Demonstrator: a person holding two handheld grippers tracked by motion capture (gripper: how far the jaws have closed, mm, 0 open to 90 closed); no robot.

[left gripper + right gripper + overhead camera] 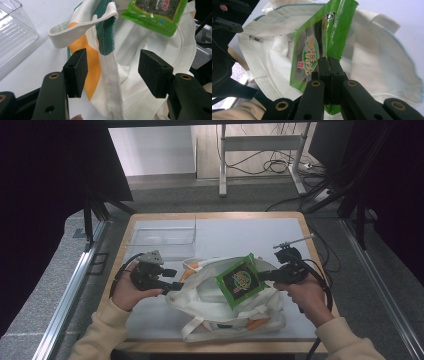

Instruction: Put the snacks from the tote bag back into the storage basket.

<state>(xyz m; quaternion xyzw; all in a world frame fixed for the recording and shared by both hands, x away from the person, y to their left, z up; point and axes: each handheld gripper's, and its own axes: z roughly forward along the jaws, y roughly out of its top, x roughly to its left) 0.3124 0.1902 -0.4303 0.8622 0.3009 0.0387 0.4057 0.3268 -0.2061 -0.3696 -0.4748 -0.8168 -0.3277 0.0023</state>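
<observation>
Right gripper [329,65] jaws clamped on the green snack packet [240,281], packet held over the white tote bag [220,305] at table centre, its far edge cut off in the left gripper view, left gripper [112,72] jaws apart astride the bag's rim, clear tray [162,238] far left.

Glossy green plastic packet [240,281]; matt white cloth bag [210,305]

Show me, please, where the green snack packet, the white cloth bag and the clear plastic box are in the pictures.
green snack packet [241,281]: high view, middle of its printed front.
white cloth bag [210,292]: high view, pale inside of its open mouth.
clear plastic box [162,237]: high view, its see-through bottom.
</observation>
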